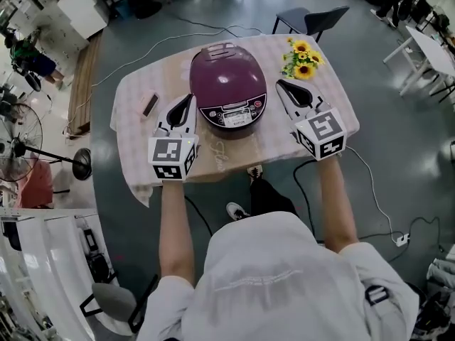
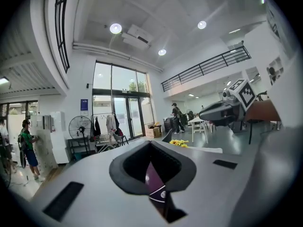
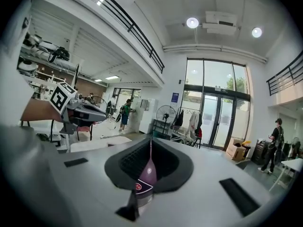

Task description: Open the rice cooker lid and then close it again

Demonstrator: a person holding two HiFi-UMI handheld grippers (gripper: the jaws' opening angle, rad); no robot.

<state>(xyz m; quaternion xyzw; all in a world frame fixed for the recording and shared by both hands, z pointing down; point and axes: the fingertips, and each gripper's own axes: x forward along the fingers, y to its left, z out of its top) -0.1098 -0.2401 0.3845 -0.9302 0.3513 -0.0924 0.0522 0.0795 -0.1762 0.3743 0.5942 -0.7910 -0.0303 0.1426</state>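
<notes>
The purple rice cooker stands in the middle of the table with its lid down and its control panel facing me. My left gripper hovers just left of the cooker, jaws shut with nothing between them. My right gripper hovers just right of it, also shut and empty. In the left gripper view the closed jaws fill the lower frame, and a purple sliver of the cooker shows through their slit. The right gripper view likewise shows a sliver of the cooker below its closed jaws.
A bunch of sunflowers lies at the table's far right corner. A small dark bar-shaped object sits on the left part of the cloth. A dark chair stands behind the table. Cables run across the floor.
</notes>
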